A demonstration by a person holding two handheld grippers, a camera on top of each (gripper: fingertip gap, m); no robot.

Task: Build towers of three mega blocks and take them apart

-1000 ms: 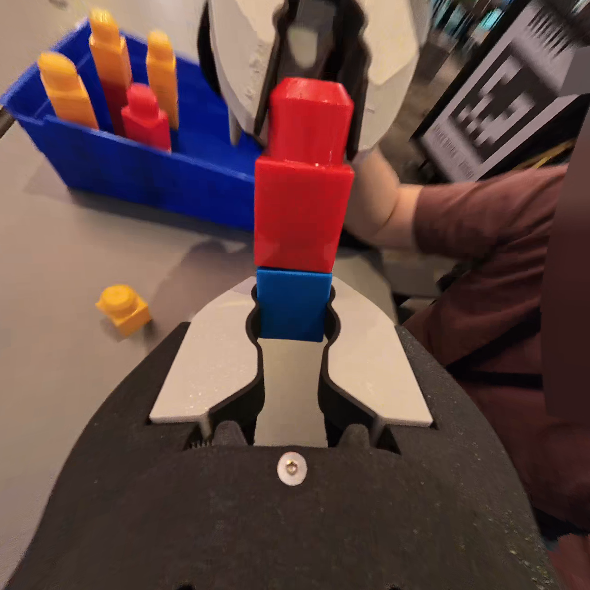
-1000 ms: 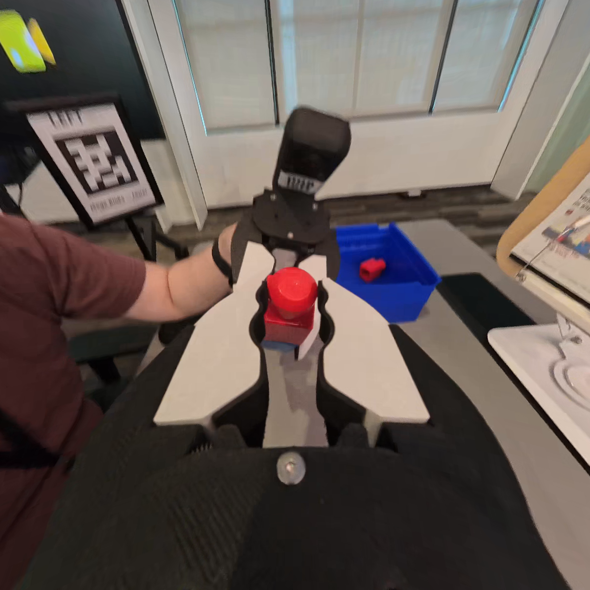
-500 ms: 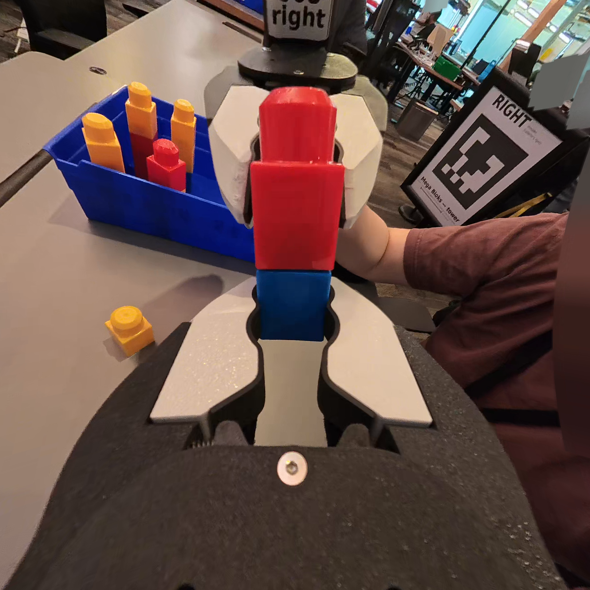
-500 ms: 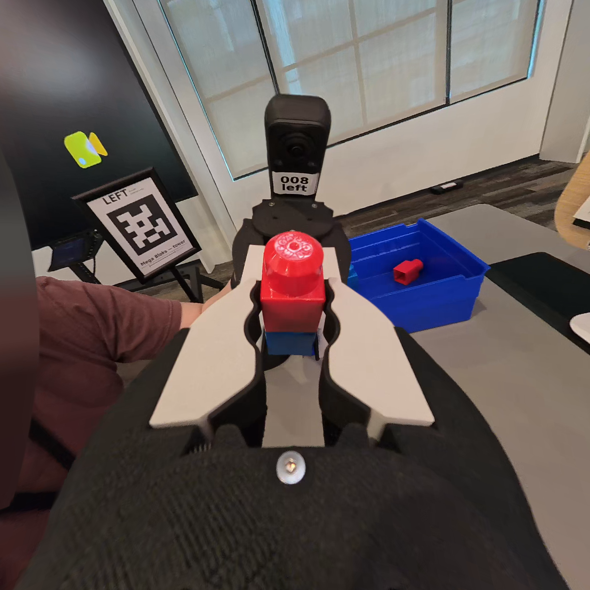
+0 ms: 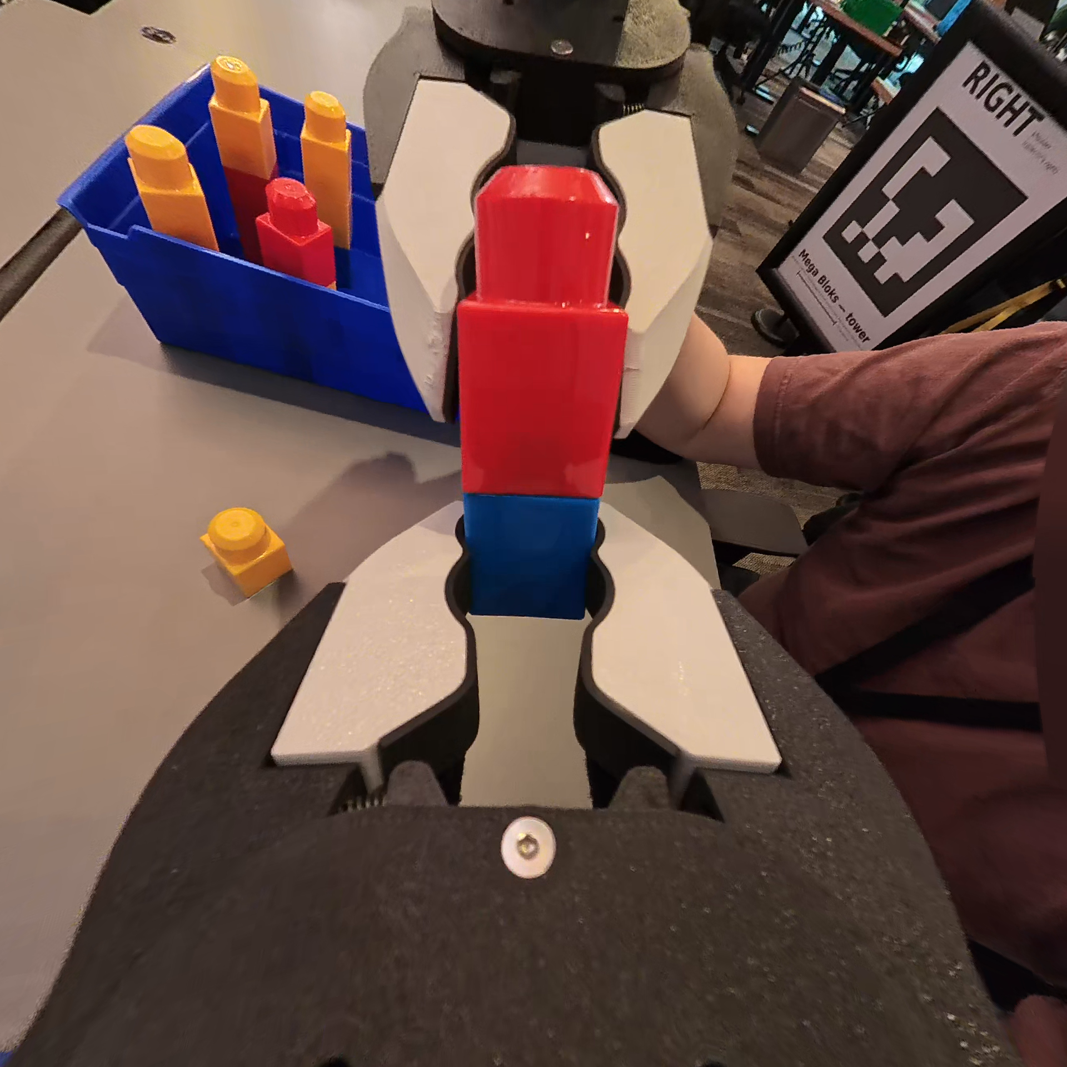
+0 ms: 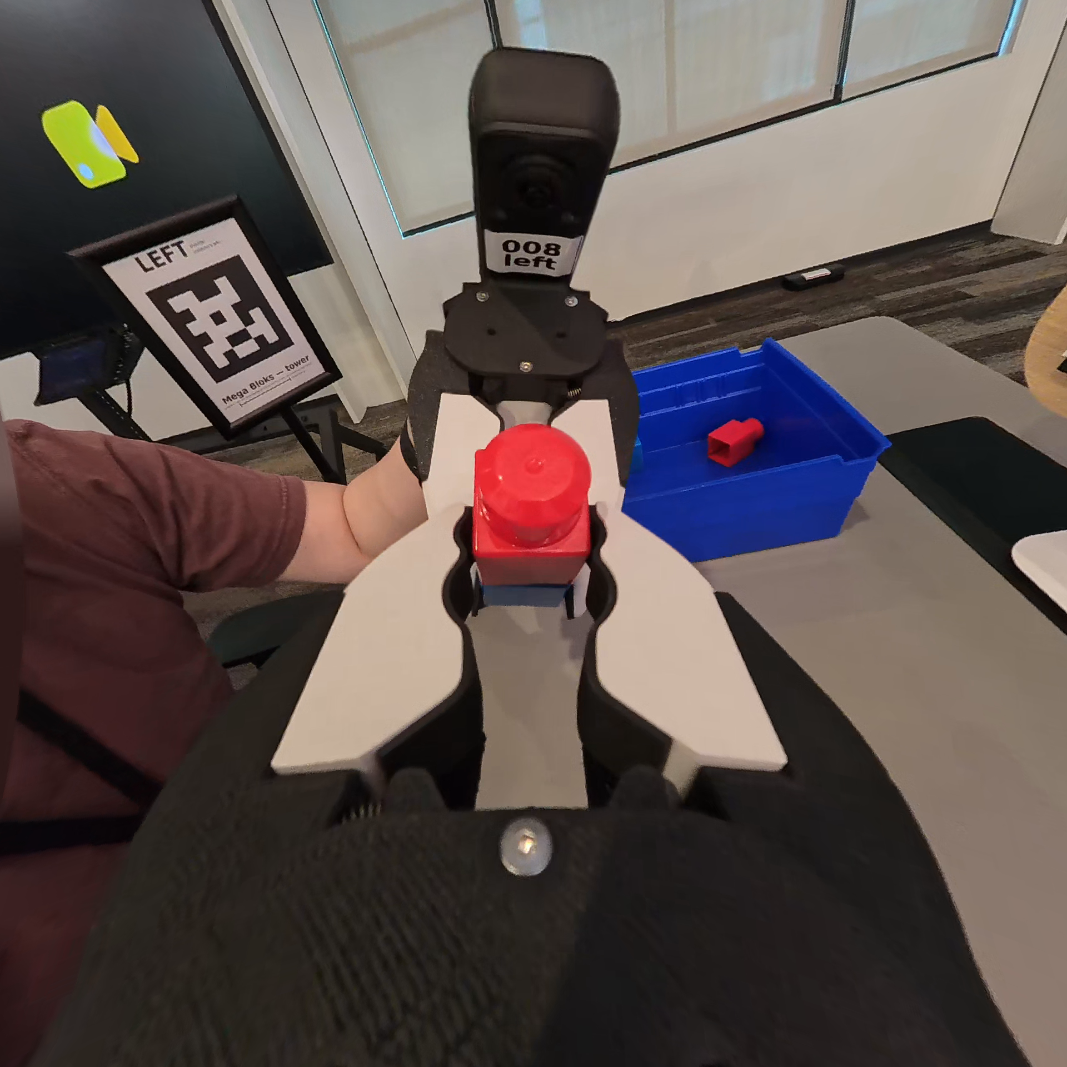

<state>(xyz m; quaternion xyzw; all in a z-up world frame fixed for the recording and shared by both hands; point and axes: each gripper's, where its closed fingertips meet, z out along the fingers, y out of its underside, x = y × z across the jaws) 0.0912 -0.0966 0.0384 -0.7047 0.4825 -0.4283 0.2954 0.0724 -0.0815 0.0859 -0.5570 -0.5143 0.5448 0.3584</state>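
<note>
Item: two-block stack, glossy red plastic mega block (image 5: 540, 398) seated on a matte blue plastic mega block (image 5: 528, 557), held in the air over the grey counter (image 5: 115, 462). Left gripper (image 5: 528, 554): closed partway on the blue block, pads against both its sides. Right gripper (image 6: 531, 540): closed partway around the red block from the opposite side, white fingers (image 5: 424, 323) flanking the body; pad contact looks firm but is partly hidden. Nearby stock: one loose yellow plastic single-stud block (image 5: 245, 548) upright on the counter, beside the left gripper, apart from the stack. Long blue plastic bin (image 5: 260, 312) behind it: several stacks standing upright inside, yellow and red (image 5: 239, 150), exact count of blocks per stack hard to tell. Second blue plastic bin (image 6: 750, 508) seen from the right wrist view: one red block (image 6: 733, 441) lying on its side, a sliver of blue at the bin's near corner, unidentified. Status, as judged: stack two blocks tall, one short of three; either awaiting a third block (the yellow one being the likely candidate) or mid-separation, both grippers placed for pulling red from blue; not decidable here. Remaining: complete or finish dismantling this tower; stacks in the long bin still assembled.
</note>
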